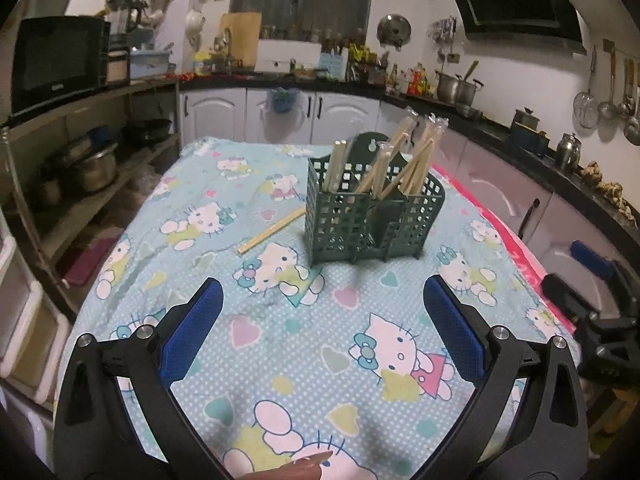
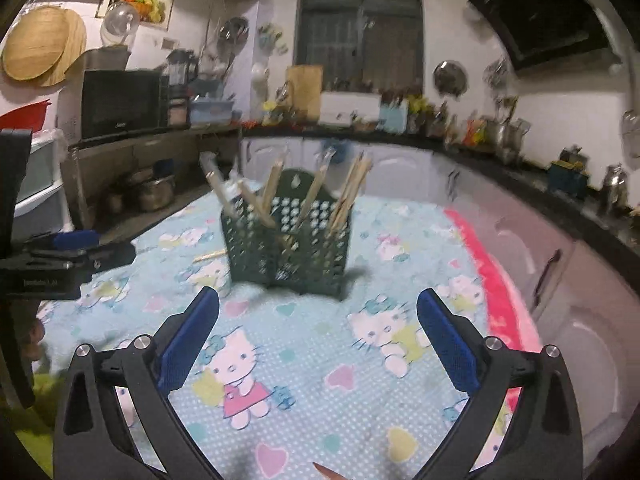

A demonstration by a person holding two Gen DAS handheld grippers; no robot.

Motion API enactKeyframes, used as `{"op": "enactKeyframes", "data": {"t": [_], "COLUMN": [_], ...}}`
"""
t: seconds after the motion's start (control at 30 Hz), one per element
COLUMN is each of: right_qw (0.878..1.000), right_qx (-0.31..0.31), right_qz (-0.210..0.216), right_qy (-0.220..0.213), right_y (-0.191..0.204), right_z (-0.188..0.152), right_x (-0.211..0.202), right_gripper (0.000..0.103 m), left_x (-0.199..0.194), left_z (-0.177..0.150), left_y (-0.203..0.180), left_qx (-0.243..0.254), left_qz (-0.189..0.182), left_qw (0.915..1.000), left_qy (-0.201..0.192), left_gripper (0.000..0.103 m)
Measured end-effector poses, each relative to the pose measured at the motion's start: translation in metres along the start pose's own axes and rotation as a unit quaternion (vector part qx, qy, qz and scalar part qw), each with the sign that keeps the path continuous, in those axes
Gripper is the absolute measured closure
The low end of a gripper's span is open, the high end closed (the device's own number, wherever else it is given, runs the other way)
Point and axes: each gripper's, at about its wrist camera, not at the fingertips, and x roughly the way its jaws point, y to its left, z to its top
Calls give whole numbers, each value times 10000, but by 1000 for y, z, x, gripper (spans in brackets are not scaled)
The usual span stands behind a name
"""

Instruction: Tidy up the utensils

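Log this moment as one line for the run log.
left gripper open | right gripper open | holder upright | one chopstick on cloth

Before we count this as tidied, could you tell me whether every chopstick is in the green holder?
No. One chopstick lies flat on the tablecloth, left of the green holder; the others stand inside it.

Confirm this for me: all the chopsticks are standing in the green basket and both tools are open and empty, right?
Not quite. One chopstick lies on the tablecloth left of the green basket, as the left wrist view shows. The rest holds: the left tool and right tool are open and empty.
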Motion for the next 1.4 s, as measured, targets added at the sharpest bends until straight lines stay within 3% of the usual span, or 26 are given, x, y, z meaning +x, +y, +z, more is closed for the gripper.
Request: {"op": "enactKeyframes", "data": {"t": [0.17, 0.4, 1.4], "right_qw": [9982, 9958, 9966], "right_qx": [227, 249, 299], "right_qz": [-114, -120, -85], "right_qy": [-550, -869, -768], "right_y": [-1, 1, 4], "right_z": [-7, -8, -17], "right_x": [-19, -25, -19], "right_gripper": [6, 6, 6], "left_x": [-5, -9, -14], "left_z": [-11, -15, -13], "left_y": [-3, -8, -8], "left_qx": [-2, 1, -34], "left_qz": [59, 14, -26], "left_qw": [9997, 9995, 9991], "left_qy": [-219, -324, -421], "left_gripper": [11, 11, 11]}}
